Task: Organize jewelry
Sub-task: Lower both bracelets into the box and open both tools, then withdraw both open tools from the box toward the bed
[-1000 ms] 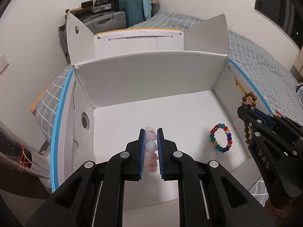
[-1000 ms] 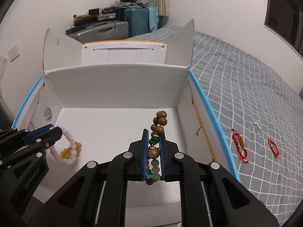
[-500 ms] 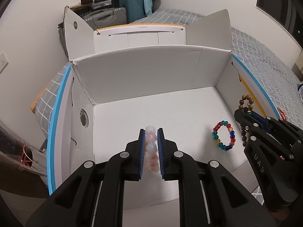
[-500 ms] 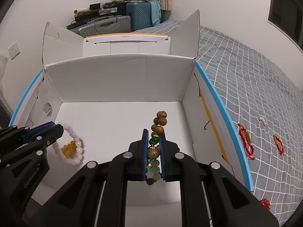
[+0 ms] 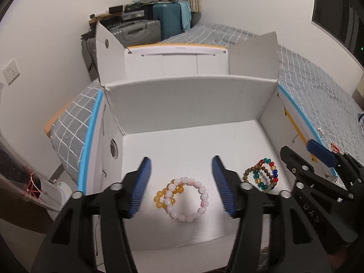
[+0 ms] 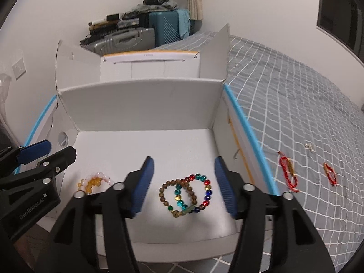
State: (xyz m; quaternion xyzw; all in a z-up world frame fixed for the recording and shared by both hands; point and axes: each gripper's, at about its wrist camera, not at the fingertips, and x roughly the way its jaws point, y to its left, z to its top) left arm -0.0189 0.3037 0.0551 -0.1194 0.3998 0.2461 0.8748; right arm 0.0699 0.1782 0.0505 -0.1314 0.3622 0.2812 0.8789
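Observation:
A white cardboard box (image 5: pixel 182 104) (image 6: pixel 145 104) lies open on the bed. On its floor a pink bead bracelet (image 5: pixel 200 207) lies over a small yellow bead bracelet (image 5: pixel 160 201); both also show in the right wrist view (image 6: pixel 95 180). My left gripper (image 5: pixel 182 182) is open and empty above them. A brown wooden bead bracelet (image 6: pixel 164 195) (image 5: pixel 249 170) overlaps a multicoloured bead bracelet (image 6: pixel 206 196) (image 5: pixel 270 178) on the box floor. My right gripper (image 6: pixel 183 182) is open and empty above that pair.
Two red cord bracelets (image 6: pixel 289 175) (image 6: pixel 329 175) and a small pair of pearl earrings (image 6: pixel 309 146) lie on the grey checked bedspread to the right of the box. Suitcases (image 5: pixel 145 28) are stacked against the far wall.
Both grippers have opened. The pink and yellow bracelets dropped from the left one onto the box floor. The wooden bracelet dropped from the right one beside the multicoloured bracelet.

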